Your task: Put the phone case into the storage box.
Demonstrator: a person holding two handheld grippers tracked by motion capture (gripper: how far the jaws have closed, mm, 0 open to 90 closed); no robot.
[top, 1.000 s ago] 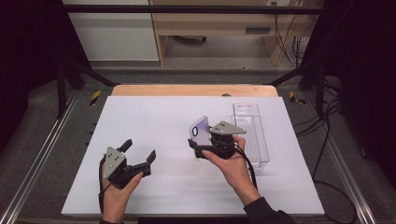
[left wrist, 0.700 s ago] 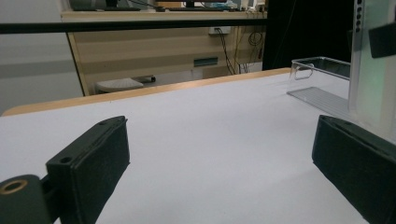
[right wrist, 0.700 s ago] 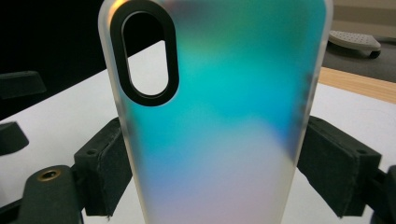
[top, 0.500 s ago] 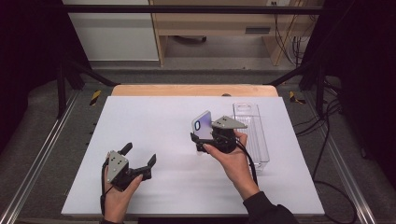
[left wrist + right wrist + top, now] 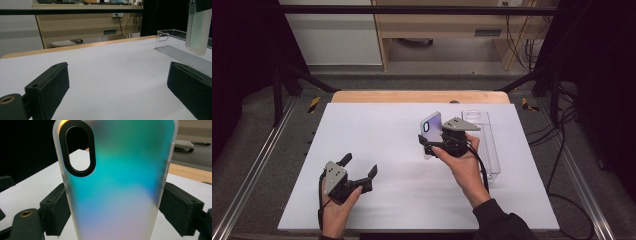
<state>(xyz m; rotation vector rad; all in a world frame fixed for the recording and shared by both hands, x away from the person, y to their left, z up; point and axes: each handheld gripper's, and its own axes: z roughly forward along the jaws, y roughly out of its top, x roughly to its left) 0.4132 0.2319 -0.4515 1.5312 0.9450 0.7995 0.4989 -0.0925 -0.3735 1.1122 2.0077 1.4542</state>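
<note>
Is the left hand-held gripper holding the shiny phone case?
No, the left hand-held gripper is open with nothing in it; the right hand-held gripper holds the phone case.

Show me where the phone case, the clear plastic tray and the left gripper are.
phone case (image 5: 117,182): right gripper view, middle of its iridescent back.
clear plastic tray (image 5: 490,150): high view, its ridged floor.
left gripper (image 5: 359,166): high view, between its open jaws.

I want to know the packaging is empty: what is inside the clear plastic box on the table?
The clear plastic box looks empty through its walls. The right gripper and the phone case it holds cover part of its near side, so that corner is unseen.
</note>
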